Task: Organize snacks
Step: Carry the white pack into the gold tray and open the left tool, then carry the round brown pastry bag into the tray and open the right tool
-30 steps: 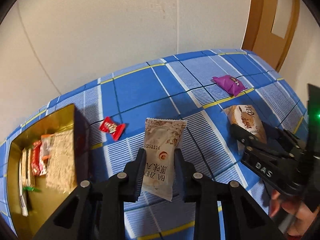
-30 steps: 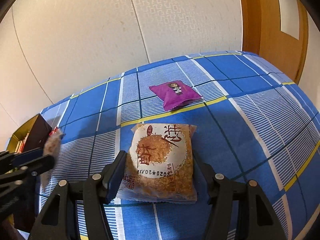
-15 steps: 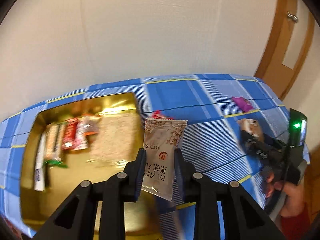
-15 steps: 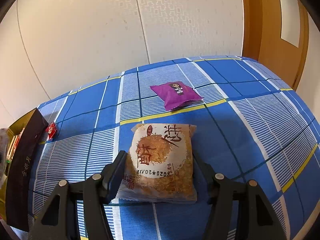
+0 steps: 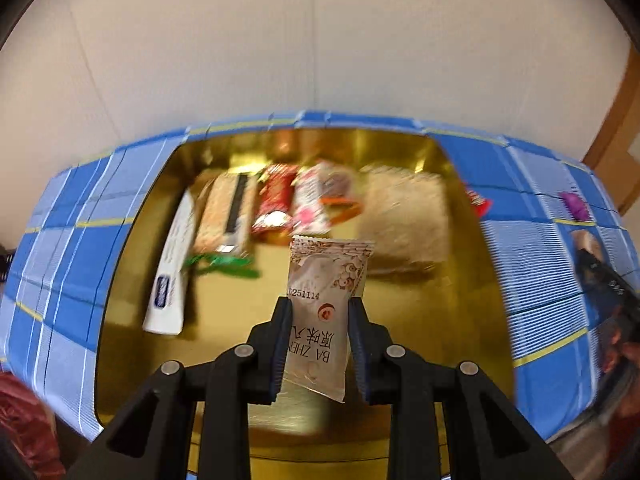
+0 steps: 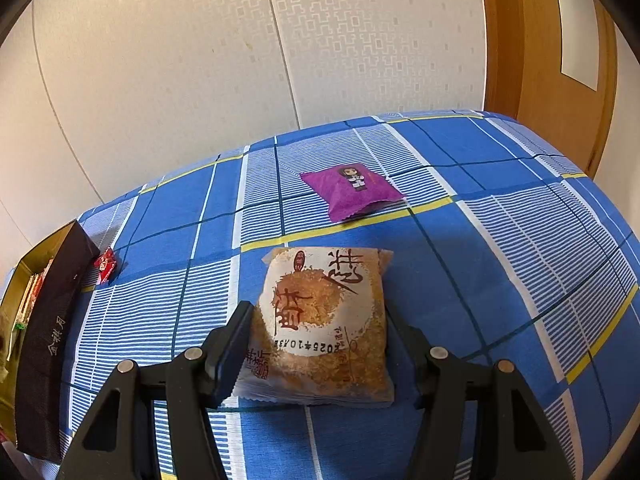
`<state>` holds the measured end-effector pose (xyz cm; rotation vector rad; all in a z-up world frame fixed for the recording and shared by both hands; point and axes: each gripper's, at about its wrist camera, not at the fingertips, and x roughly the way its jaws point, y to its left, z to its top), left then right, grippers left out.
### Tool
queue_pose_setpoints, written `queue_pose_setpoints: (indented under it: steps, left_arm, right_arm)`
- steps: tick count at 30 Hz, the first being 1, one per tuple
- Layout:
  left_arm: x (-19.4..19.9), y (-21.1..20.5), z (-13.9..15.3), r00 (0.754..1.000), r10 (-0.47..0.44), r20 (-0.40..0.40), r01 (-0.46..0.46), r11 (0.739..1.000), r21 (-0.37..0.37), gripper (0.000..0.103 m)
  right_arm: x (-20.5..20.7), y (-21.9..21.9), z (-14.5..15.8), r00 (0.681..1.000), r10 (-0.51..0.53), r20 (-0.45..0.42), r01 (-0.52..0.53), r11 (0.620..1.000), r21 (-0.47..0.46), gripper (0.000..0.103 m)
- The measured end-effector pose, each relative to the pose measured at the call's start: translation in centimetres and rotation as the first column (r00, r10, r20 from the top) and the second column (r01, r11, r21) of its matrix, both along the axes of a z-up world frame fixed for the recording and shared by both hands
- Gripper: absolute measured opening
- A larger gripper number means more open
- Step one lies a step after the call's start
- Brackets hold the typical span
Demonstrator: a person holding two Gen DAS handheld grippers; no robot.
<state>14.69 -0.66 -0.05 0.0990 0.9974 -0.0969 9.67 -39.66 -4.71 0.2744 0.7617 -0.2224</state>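
Glossy gold box [image 5: 472,320], cloth checked cover [image 6: 500,264], matt black plastic jaws

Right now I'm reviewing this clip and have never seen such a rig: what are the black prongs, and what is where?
They are hand-held two-finger tools, one per hand, each with a camera looking along its fingers. The left tool is shut on a beige snack packet above a gold box already holding snacks. The right tool straddles a round pastry pack lying on the blue checked cloth; whether it is gripping is unclear. A purple packet and a small red candy lie loose.

Beige sachet [image 5: 326,304] reads "BA ZHEN" and "251114".
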Motion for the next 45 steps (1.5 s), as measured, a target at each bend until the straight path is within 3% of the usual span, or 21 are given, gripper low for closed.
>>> queue_pose_setpoints:
  steps: [6, 18, 21, 25, 29, 34, 36, 43, 45]
  left_arm:
    - [0.9, 2.9, -2.3, 0.996, 0.07, -0.056, -0.068, 0.997, 0.038, 0.028]
    - [1.4, 5.3, -3.3, 0.991, 0.127, -0.029, -0.122, 0.984, 0.133, 0.031]
    - [1.1, 5.3, -3.3, 0.991, 0.131, -0.008, -0.129, 0.982, 0.14, 0.043]
    - [0.1, 5.4, -3.4, 0.988, 0.155, 0.013, -0.155, 0.98, 0.121, 0.046]
    - [-1.1, 5.7, -3.3, 0.983, 0.18, 0.04, -0.182, 0.981, 0.067, 0.059]
    - [-2.9, 5.6, -3.0, 0.98, 0.165, 0.114, -0.171, 0.984, 0.051, 0.064]
    - [-3.5, 5.6, -3.0, 0.98, 0.152, 0.131, -0.158, 0.987, 0.037, 0.073]
    - [-4.2, 6.4, -3.6, 0.979, 0.162, 0.123, -0.17, 0.984, 0.051, 0.075]
    - [-4.6, 6.5, -3.4, 0.977, 0.161, 0.138, -0.169, 0.985, 0.046, 0.082]
  right_arm:
    - [0.0, -0.1, 0.0, 1.0, 0.0, 0.001, 0.0, 1.0, 0.003, 0.064]
    - [0.0, 0.0, 0.1, 1.0, 0.0, 0.0, 0.0, 1.0, 0.0, 0.064]
    - [0.0, -0.1, 0.0, 1.0, 0.001, 0.0, -0.001, 1.0, 0.0, 0.064]
    - [0.0, -0.1, 0.0, 1.0, 0.001, 0.0, -0.001, 1.0, -0.001, 0.064]
    - [0.0, -0.1, 0.0, 1.0, 0.001, 0.002, -0.001, 1.0, 0.002, 0.064]
    - [-0.4, -0.3, 0.0, 0.999, 0.003, 0.032, -0.004, 0.999, 0.049, 0.063]
    - [-0.4, -0.1, 0.1, 0.999, 0.013, 0.043, -0.016, 0.998, 0.057, 0.063]
    - [-1.1, 2.0, 1.3, 0.989, 0.089, 0.115, -0.097, 0.993, 0.067, 0.063]
    - [-1.2, 2.8, 1.5, 0.987, 0.114, 0.111, -0.122, 0.99, 0.069, 0.063]
